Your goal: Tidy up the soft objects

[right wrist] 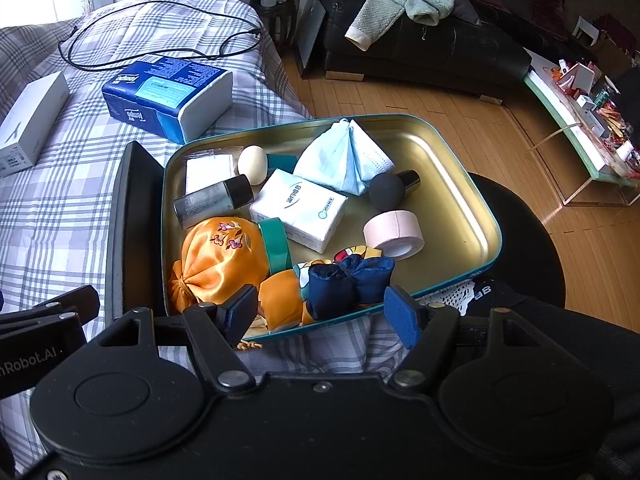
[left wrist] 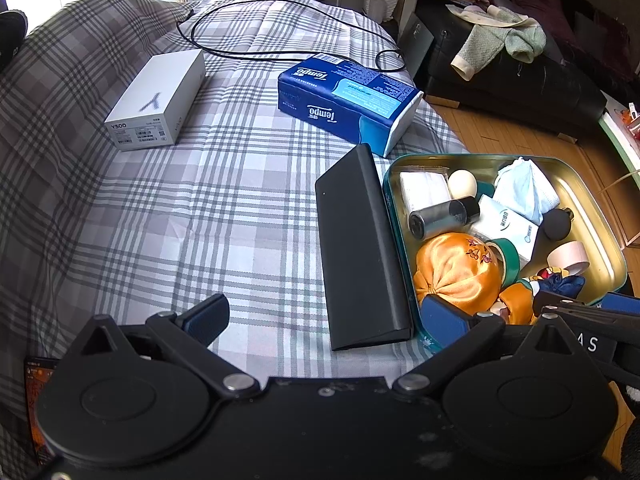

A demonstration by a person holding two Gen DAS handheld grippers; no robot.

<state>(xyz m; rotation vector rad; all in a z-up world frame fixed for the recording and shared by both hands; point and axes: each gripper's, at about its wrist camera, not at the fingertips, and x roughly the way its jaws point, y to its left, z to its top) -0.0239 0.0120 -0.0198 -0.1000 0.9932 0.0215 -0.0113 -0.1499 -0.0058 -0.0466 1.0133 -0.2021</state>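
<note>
I see the soft things lying in the tin (right wrist: 460,168) just ahead of my right hand-held gripper (right wrist: 320,312): an orange pouch (right wrist: 220,256) at its near left corner, a navy bundle (right wrist: 352,280) right in front of the fingertips, a tissue pack (right wrist: 300,212) in the middle, a folded mask (right wrist: 344,156) farther back, and a tape roll (right wrist: 394,234) to the right. A small bottle (right wrist: 212,202) and a pale egg shape (right wrist: 253,164) sit beyond the pouch. The right jaws stand apart, clamped on nothing, hovering over the tin's near rim. My left hand-held gripper (left wrist: 324,320) is also apart and empty; ahead of it lies a black case (left wrist: 360,248), touching the tin's left wall. Farther out on the plaid bed (left wrist: 200,220) are a blue tissue packet (left wrist: 344,104), a white box (left wrist: 156,100) and a black cable (left wrist: 280,54).
</note>
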